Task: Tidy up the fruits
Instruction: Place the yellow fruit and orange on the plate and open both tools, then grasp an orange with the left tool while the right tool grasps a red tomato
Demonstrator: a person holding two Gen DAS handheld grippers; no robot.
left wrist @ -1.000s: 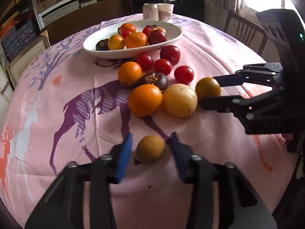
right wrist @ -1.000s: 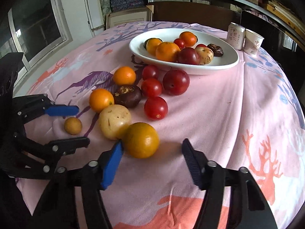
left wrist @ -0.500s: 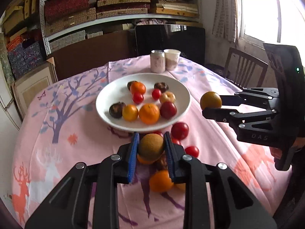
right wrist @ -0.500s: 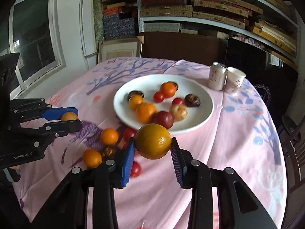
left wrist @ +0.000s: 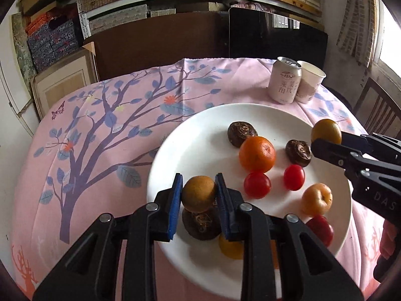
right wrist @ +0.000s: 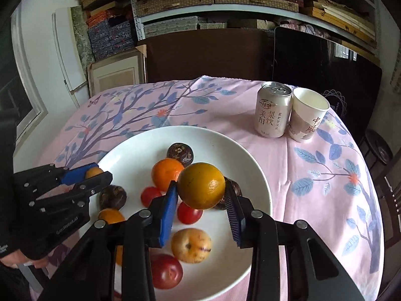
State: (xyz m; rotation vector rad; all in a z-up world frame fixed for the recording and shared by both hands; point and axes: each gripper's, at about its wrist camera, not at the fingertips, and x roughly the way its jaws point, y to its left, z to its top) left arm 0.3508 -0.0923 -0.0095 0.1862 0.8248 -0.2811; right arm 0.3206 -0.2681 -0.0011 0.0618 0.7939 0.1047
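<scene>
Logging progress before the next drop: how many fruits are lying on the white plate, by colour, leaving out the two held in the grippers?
Orange fruits: 3, one barely showing
Dark brown fruits: 3
Red fruits: 3
Yellow speckled fruit: 1
Total: 10

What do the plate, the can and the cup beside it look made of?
Plate: likely glazed ceramic, glossy white with soft reflections. Can: probably aluminium, with a bare metal top and pull tab. Cup: looks like paper, matte and printed, with a thin rolled rim.
</scene>
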